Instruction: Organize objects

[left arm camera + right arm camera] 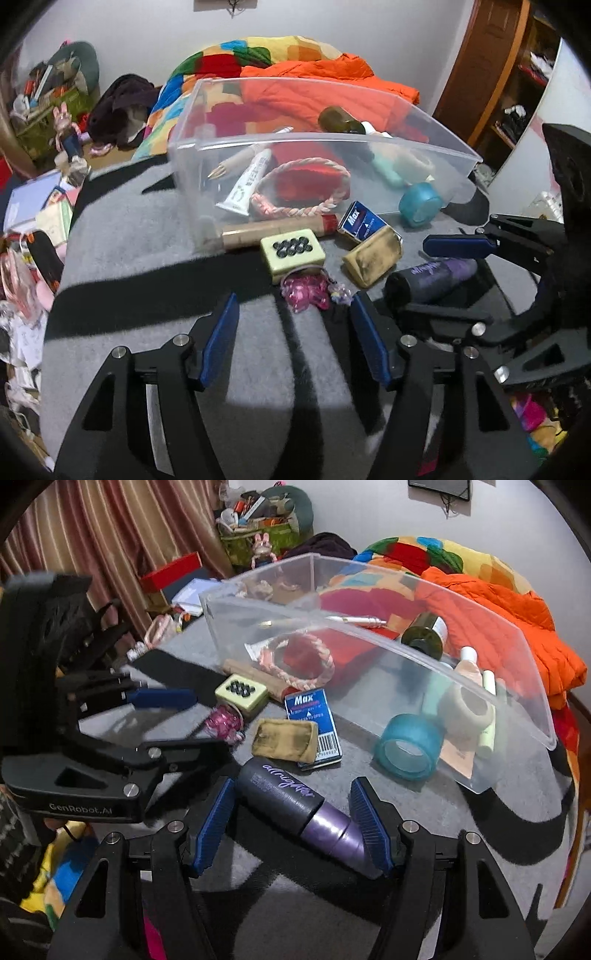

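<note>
Straddling the purple bottle (pixel 295 808) with my right gripper (pixel 293 823), jaws apart, one pad seemingly touching its narrow end, nothing clamped; round body could roll away on closing. Left view: left gripper (pixel 293 343) open, empty, near pink trinket (pixel 306 291); clear bin (pixel 332 140) behind. Bottle's underside hidden.

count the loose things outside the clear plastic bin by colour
blue/teal: 2 – blue Max box, teal tape ring
tan/cream: 3 – cardboard tube, cream dotted block, tan pouch
pink: 1 – beaded hair tie
purple: 1 – purple-black bottle
total: 7
</note>
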`<state>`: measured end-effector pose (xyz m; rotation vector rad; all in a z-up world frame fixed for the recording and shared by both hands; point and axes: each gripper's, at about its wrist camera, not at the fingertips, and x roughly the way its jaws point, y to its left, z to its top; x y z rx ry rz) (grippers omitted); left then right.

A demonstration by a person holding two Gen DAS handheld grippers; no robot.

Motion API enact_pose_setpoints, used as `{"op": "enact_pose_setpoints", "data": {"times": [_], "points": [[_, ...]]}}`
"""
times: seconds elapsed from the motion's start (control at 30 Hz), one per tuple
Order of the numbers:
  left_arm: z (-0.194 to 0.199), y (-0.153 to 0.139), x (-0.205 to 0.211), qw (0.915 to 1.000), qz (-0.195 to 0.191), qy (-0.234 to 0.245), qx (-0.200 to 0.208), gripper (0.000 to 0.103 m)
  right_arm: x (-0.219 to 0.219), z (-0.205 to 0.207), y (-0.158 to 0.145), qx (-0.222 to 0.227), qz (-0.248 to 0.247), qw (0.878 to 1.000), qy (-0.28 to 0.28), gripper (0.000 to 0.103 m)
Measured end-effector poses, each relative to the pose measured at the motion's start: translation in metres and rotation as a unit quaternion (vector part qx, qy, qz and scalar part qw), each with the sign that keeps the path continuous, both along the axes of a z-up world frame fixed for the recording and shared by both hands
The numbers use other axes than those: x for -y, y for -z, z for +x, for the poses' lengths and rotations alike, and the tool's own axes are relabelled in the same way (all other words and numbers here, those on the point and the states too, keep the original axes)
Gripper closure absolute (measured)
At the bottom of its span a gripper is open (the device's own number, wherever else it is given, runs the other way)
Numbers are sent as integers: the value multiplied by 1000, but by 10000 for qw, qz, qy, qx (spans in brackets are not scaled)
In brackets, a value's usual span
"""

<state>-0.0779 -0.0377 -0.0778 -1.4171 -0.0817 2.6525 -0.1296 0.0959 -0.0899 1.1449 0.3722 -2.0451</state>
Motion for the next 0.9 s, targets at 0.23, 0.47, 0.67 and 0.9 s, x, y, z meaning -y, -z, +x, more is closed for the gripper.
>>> {"op": "enact_pose_setpoints", "data": {"times": [0.23,0.47,0.67,0.9], "points": [[-4,3,-13,9994,-291,67,-167,72,-13,7,-5,-30,-87,9999,82,77],[7,0,-2,9998,18,-14,-192,76,-39,8,-10,108,-428,9980,455,80],[18,-21,-1,9990,147,5,-433,96,-56,0,-28,80,-833,9937,740,80],[20,-42,4,9971,190,-56,-738,100,-66,-10,-56,-159,-1155,9881,1003,80]]}}
